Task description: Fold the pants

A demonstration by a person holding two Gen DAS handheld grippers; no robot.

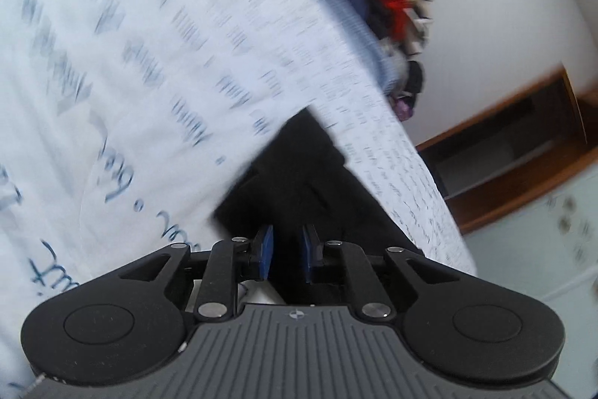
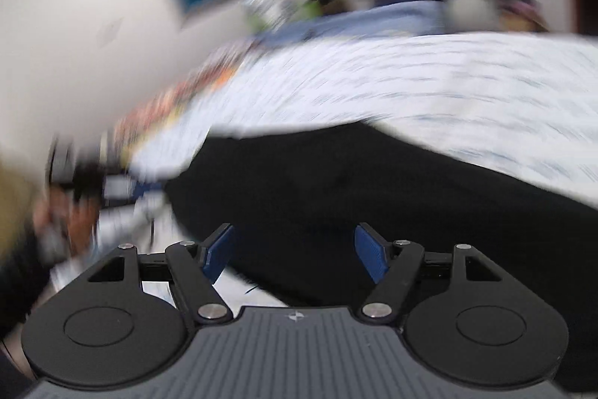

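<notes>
The left hand-held gripper (image 1: 287, 251) pinches a fold of the black pants (image 1: 295, 174) on the printed bedsheet (image 1: 149, 62), while the right hand-held gripper (image 2: 295, 251) hangs released above them.

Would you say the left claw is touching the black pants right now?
Touching. In the left wrist view, the left claw has its blue pads nearly together with the black pants pinched between them.

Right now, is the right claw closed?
No, the right claw is open, its blue pads far apart before the black pants.
</notes>
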